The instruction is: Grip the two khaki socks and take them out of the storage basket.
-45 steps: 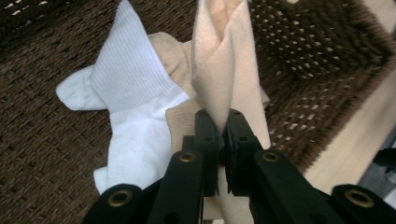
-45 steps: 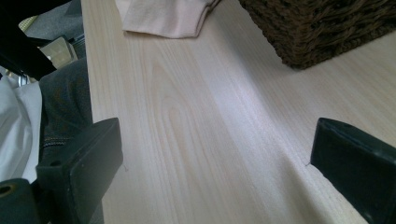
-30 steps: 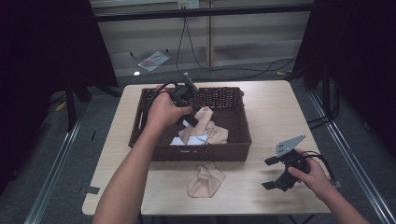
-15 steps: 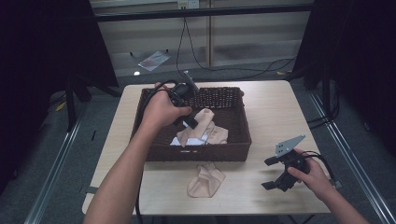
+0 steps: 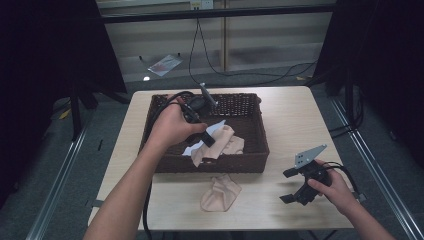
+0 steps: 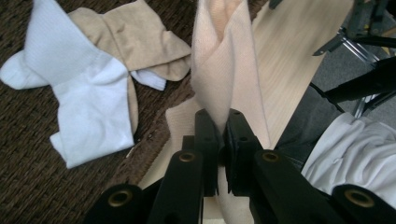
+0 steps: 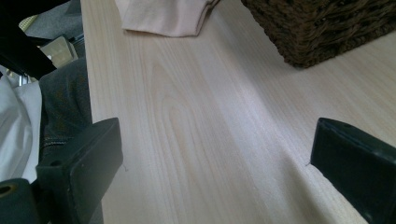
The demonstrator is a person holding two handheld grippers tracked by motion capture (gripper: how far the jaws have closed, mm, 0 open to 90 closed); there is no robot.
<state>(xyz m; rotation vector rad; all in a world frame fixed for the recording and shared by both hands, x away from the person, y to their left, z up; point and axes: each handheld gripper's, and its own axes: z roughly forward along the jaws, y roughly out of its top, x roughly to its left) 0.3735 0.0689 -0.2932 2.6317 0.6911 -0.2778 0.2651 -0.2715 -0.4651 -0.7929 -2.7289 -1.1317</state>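
The left gripper (image 5: pixel 207 140) hangs over the near part of the brown wicker basket (image 5: pixel 252 107), held from above by the left hand (image 5: pixel 172 125). In the left gripper view its two black jaws are pressed together on a peach sock (image 6: pixel 231 70), pinching the fabric between them, and the sock stretches away from the jaws above the basket's near wall and the table beyond it. In the high view this sock (image 5: pixel 220 145) droops from the gripper inside the basket, close to the near wall.

On the basket floor lie a white sock (image 6: pixel 77 93) and a tan sock (image 6: pixel 140 44), the tan one partly under the white one. Both lie apart from the pinched sock.

A second peach sock (image 5: pixel 220 192) lies flat on the wooden table (image 5: pixel 300 115) just in front of the basket, outside it.

The right gripper (image 5: pixel 297 192) rests low over the table near its right front corner, held by the right hand (image 5: pixel 335 187), well apart from the basket. In the right gripper view its jaws are spread wide with only bare tabletop between them, and the second peach sock (image 7: pixel 163 16) lies farther off
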